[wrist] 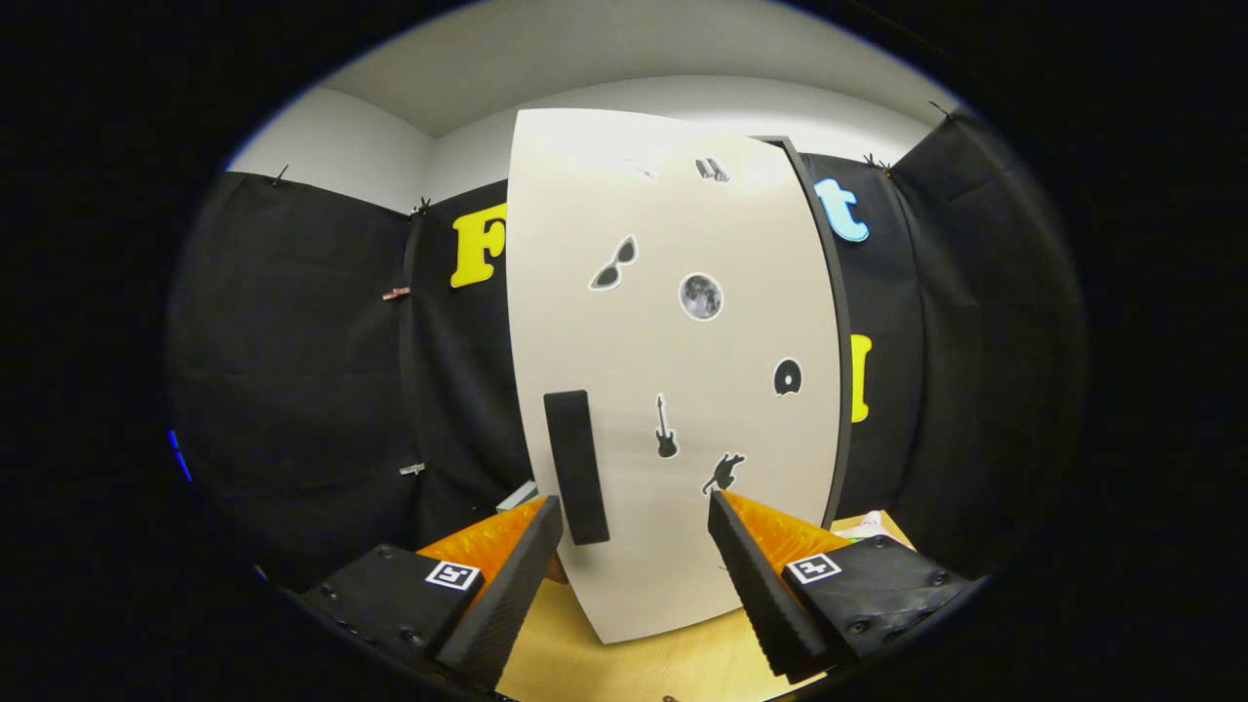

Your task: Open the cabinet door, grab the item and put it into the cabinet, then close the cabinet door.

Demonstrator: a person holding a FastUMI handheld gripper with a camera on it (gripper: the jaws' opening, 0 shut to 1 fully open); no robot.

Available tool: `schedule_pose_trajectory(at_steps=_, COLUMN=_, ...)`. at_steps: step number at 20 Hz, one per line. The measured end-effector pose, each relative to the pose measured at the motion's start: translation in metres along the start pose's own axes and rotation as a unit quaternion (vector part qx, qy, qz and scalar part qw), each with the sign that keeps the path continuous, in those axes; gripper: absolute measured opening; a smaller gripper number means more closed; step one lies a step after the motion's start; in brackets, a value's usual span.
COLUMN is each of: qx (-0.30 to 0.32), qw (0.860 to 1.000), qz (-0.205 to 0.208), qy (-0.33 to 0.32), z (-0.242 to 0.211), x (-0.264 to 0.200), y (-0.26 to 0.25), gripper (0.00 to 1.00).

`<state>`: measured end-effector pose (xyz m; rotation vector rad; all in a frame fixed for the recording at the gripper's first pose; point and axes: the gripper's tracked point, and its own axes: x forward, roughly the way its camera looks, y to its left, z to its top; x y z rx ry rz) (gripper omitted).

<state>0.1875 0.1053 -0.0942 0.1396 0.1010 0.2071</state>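
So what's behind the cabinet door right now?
The white cabinet door covers the interior; contents cannot be seen. Black booth cloth shows past both its edges. The gripper is open.

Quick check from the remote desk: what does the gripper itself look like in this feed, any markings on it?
The gripper has two wedge-shaped fingers with ribbed inner faces. Each is bolted to a black block carrying a small square black-and-white marker tag. The fingers stand open, just short of the cabinet door.

Gripper [634,531] fingers spread wide, cabinet door [673,390] just ahead, handle [575,466] between them
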Motion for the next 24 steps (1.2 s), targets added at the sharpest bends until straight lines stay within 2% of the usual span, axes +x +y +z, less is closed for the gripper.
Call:
schedule_pose_trajectory(at_steps=2, qx=-0.013, qw=0.999, qz=-0.045, qy=-0.001, z=0.002, x=0.002, y=-0.025, gripper=0.98)
schedule_pose_trajectory(at_steps=5, qx=-0.027, qw=0.997, qz=-0.065, qy=-0.013, z=0.01, x=-0.003, y=-0.033, gripper=0.98)
schedule_pose_trajectory(at_steps=8, qx=-0.028, qw=0.998, qz=-0.053, qy=-0.018, z=0.013, x=-0.009, y=-0.03, gripper=0.98)
schedule_pose_trajectory(at_steps=13, qx=-0.016, qw=1.0, qz=-0.004, qy=-0.011, z=0.016, x=-0.015, y=-0.009, gripper=0.98)
schedule_pose_trajectory(at_steps=17, qx=-0.037, qw=0.999, qz=-0.003, qy=-0.013, z=0.021, x=-0.022, y=-0.012, gripper=0.98)
schedule_pose_trajectory(at_steps=24, qx=-0.03, qw=0.999, qz=-0.014, qy=-0.02, z=0.021, x=-0.025, y=-0.014, gripper=0.98)
